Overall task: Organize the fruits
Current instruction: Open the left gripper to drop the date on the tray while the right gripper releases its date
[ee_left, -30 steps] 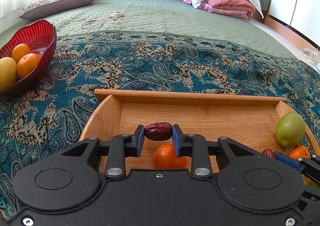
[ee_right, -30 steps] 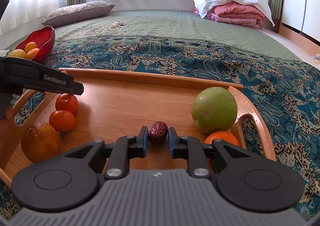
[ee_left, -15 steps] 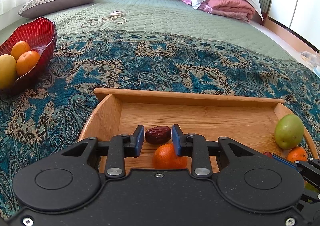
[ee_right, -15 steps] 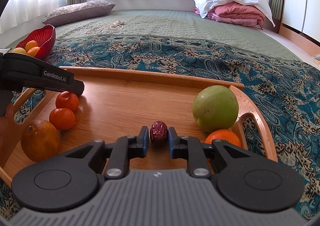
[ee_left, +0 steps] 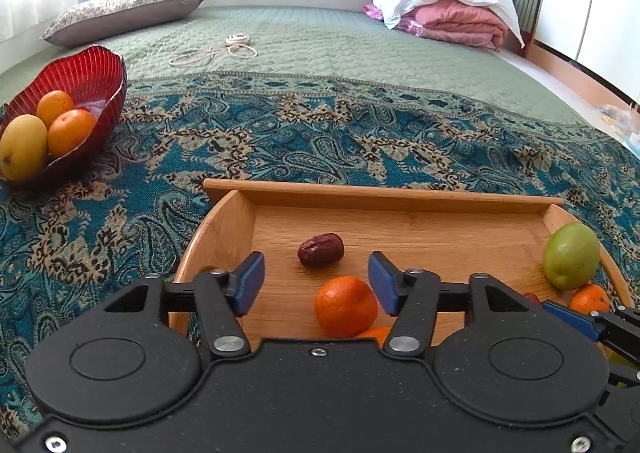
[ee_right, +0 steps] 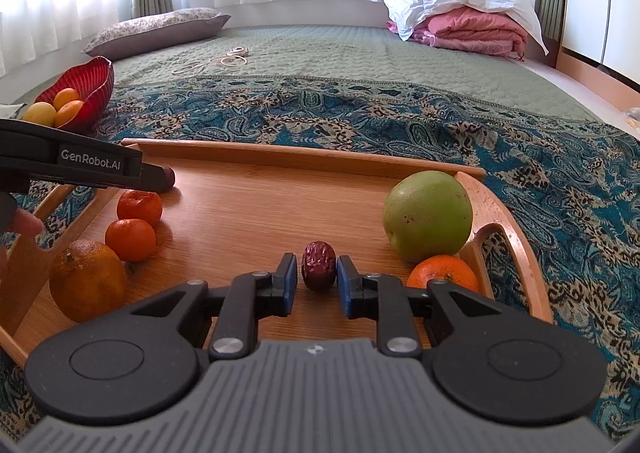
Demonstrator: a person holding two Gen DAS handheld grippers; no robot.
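Right wrist: green fruit (ee_right: pixel 427 215) beside date (ee_right: pixel 318 265).

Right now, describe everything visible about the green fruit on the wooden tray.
The green fruit is round, apple-like, with smooth yellow-green skin and small dark specks. It looks whole and sits on the wooden tray at its right end, against the curved handle rim. A small orange lies in front, apparently touching it. The right tongs are apart from it, around a red date.
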